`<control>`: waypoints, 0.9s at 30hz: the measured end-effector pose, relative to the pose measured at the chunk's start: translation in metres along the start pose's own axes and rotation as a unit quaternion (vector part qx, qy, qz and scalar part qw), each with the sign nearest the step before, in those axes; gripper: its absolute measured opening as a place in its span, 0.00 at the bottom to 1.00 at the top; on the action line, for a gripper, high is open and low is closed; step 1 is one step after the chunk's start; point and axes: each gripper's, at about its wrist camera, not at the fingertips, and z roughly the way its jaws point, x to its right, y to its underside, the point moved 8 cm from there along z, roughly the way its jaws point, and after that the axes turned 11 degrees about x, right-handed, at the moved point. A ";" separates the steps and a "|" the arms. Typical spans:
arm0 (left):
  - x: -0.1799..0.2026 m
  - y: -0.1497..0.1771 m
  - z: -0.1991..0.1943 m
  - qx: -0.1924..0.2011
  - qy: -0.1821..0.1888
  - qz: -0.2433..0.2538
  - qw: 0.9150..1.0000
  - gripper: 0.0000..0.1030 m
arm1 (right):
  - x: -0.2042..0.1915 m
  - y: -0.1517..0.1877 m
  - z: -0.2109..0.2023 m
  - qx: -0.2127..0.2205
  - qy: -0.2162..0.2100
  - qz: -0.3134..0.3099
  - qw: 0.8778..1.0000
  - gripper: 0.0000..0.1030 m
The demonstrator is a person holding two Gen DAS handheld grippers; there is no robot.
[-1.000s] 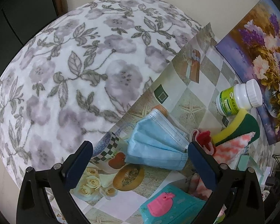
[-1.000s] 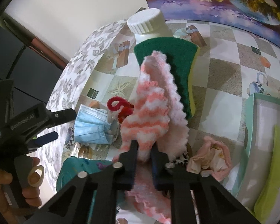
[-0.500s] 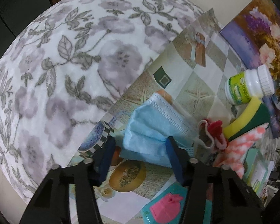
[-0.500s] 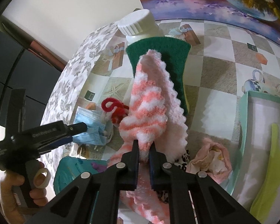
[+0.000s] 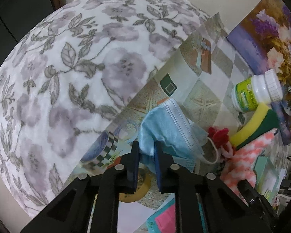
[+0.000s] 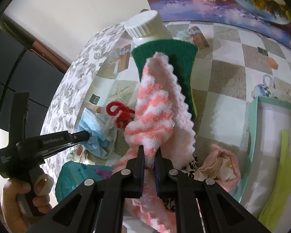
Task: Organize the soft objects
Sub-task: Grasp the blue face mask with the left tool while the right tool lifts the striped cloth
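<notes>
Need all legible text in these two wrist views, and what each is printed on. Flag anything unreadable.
"GenRobot.AI": white print on the side of the left gripper, seen in the right wrist view.
Small white print on that gripper's handle: too small to read.
Label on the green and white bottle: print is there, too blurred to read.
No other text is legible in either view.
</notes>
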 end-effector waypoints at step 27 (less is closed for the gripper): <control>0.024 -0.035 -0.070 0.084 0.051 0.004 0.995 0.10 | -0.012 -0.042 -0.064 0.088 -0.032 -0.007 0.996 0.06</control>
